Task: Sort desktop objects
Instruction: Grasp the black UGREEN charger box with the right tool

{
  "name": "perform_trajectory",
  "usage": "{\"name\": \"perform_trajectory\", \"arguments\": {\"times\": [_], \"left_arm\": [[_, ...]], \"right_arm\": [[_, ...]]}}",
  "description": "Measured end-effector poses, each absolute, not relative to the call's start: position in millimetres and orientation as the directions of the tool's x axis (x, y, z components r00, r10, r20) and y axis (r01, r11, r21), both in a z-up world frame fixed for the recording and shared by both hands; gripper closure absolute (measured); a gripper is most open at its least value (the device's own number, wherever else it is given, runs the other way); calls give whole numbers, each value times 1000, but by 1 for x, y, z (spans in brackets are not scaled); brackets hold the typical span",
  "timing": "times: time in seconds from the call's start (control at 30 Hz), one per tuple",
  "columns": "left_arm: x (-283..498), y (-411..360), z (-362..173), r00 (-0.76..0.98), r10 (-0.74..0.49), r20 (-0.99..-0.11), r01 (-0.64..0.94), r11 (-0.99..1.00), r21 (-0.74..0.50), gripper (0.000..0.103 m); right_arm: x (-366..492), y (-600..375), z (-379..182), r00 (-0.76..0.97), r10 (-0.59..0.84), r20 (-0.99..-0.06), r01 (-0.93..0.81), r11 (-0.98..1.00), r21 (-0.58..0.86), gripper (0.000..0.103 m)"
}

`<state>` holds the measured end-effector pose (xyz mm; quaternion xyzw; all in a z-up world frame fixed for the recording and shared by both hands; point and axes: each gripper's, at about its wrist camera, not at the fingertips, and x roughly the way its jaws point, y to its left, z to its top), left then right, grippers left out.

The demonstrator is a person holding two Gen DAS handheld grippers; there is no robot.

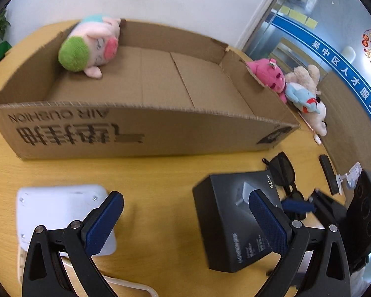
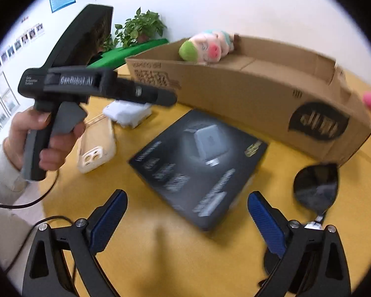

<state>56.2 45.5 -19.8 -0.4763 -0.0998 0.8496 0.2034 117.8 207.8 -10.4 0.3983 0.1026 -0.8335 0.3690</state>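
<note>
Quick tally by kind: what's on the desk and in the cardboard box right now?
Plush toys: 4 (one in the cardboard box, three beside it)
Black charger box: 1
Sunglasses: 1
White box: 1
Phone case: 1
Total: 8

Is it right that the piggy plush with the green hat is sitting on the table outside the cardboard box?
Not quite. The piggy plush with the green hat is inside the cardboard box, in a far corner against the wall, not on the table outside. The left wrist view shows it best.
</note>
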Motion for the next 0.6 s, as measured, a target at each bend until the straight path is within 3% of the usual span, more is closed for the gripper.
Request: {"name": "perform_trajectory", "arguments": {"times": [0.23, 0.3, 0.33, 0.37, 0.6], "left_arm": [[52, 66, -39, -393, 518, -760, -308, -853, -421, 9], [52, 74, -41, -380, 515, -768, -336, -851, -404, 16], [54, 77, -40, -374, 534, -758, -347, -839, -420, 28], [55, 79, -41, -345, 574, -743, -360, -812, -460, 30], [63, 76, -28, -413, 533, -739, -310, -845, -436, 32]], "right_arm": [[104, 199, -30, -383, -486, -785, 672, -730, 123, 4], [102, 194, -36, -389, -466, -795, 660, -743, 112, 7], [102, 193, -35, -383, -477, -791, 664, -737, 123, 8], [102, 190, -35, -384, -481, -788, 665, -736, 125, 12], [115, 182, -21, -419, -490, -764, 687, -722, 86, 21]]}}
